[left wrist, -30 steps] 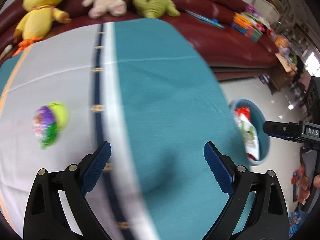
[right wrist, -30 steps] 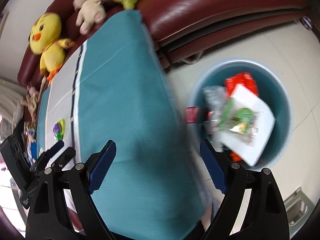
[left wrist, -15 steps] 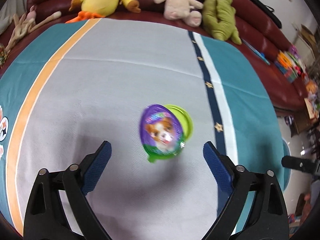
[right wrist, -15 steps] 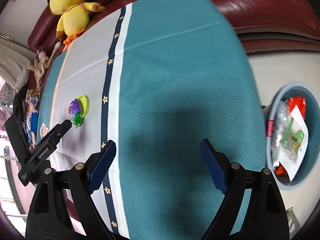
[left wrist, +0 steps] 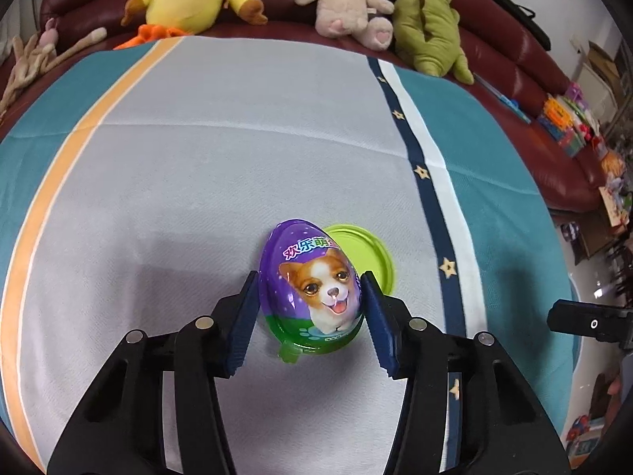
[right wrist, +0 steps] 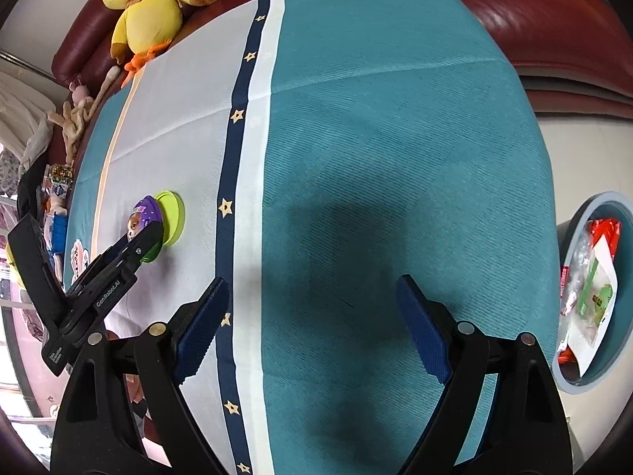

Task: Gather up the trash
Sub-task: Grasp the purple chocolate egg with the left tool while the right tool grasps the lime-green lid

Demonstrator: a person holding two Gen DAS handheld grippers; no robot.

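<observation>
1. My left gripper (left wrist: 310,306): blue ribbed pads clamped on either flank of item 2; its side reads "GenRobot.AI" in the right wrist view.
2. Egg-shaped toy package (left wrist: 312,285): purple foil over a green base, printed puppy face, Chinese characters "欢乐萌" legible, the rest curving out of sight. It rests on the pale centre panel of the tablecloth (left wrist: 221,166).
3. Lime-green lid (left wrist: 366,253): flat on the cloth, touching the egg's far right side.
4. My right gripper (right wrist: 312,324): fingers wide apart, holding nothing, above the teal panel.
5. Blue trash bin (right wrist: 593,382): on the floor past the table's right edge, wrappers inside.
6. Plush toys (left wrist: 352,12): along the red sofa (left wrist: 514,39).
</observation>
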